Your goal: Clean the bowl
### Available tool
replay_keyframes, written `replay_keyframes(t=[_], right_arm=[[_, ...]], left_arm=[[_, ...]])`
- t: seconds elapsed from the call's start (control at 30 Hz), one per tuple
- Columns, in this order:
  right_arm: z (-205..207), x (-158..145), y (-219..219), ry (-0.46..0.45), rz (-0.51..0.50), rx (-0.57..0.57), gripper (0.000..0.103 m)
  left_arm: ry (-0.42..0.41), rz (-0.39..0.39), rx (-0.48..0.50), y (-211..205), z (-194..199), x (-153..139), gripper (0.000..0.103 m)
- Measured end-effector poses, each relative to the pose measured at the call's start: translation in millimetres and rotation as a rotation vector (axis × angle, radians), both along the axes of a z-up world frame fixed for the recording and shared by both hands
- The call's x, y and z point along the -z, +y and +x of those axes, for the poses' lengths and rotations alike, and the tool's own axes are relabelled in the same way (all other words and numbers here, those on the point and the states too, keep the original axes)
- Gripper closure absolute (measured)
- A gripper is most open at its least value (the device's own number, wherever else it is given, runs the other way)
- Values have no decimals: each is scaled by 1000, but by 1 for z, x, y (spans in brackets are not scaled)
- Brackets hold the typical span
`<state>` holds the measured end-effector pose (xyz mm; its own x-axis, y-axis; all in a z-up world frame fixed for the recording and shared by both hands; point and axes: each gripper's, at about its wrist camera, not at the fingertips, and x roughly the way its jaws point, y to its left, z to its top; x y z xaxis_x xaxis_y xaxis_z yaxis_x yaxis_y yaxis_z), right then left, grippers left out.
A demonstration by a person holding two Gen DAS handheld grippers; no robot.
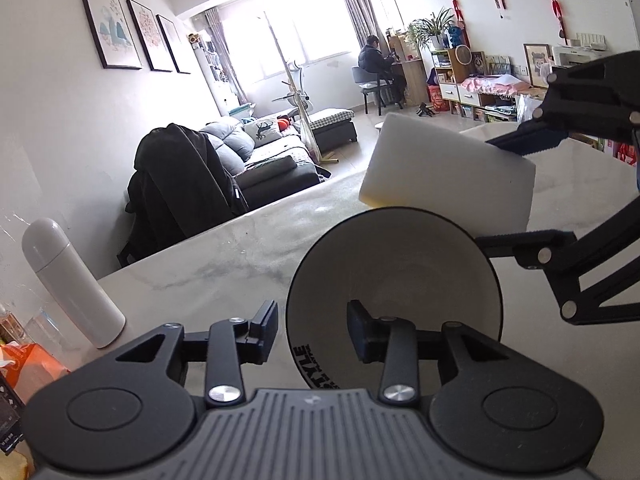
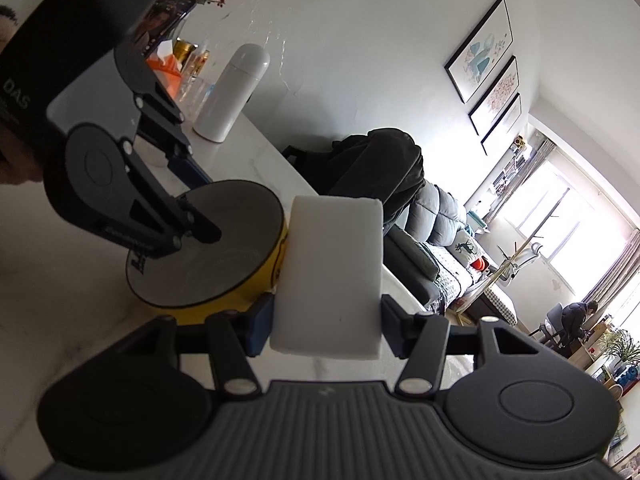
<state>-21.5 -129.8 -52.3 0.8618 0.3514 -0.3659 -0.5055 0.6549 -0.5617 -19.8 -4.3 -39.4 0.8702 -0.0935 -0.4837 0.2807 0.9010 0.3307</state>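
Observation:
A bowl (image 1: 394,264), pale inside and yellow outside with black lettering on its rim, stands on the marble table (image 1: 200,272). My left gripper (image 1: 313,330) straddles its near rim, one finger outside and one inside. A gap shows on both sides of the rim, so the jaws are open. In the right wrist view the bowl (image 2: 208,248) lies left of a white sponge block (image 2: 328,276), which my right gripper (image 2: 326,330) is shut on. From the left wrist view the sponge (image 1: 448,172) hangs at the bowl's far rim. Whether sponge and bowl touch I cannot tell.
A white flask (image 1: 72,280) stands upright at the table's left, near the wall. An orange packet (image 1: 28,368) and clear glasses sit beside it. Past the table's far edge a chair draped with a black jacket (image 1: 180,184) stands. A person (image 1: 374,64) sits at a distant desk.

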Motion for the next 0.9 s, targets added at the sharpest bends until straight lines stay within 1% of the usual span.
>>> replay_keyframes(t=[0.07, 0.2, 0.27, 0.33, 0.5, 0.6, 0.77, 0.87, 0.9], right_arm=[[-2, 0, 1, -3, 0, -3, 44], [-2, 0, 2, -5, 0, -6, 44], [-2, 0, 2, -5, 0, -6, 44], [-2, 0, 3, -5, 0, -6, 44], [-1, 0, 4, -8, 2, -6, 44], [0, 0, 5, -10, 1, -8, 44], [1, -1, 8, -14, 2, -15, 44], [2, 0, 9, -15, -10, -13, 44], [2, 0, 9, -13, -9, -13, 44]], left_arm=[[6, -38, 13, 2, -6, -8, 62], [66, -175, 79, 9, -11, -20, 61], [100, -261, 114, 12, -11, -25, 61], [118, -306, 137, 14, -13, -29, 61], [144, -341, 195, 9, -14, -35, 61], [160, -349, 221, 5, -13, -35, 60], [179, -320, 210, -4, -4, -31, 61], [203, -333, 194, -5, 5, -28, 65], [211, -336, 189, -4, 7, -26, 69]])
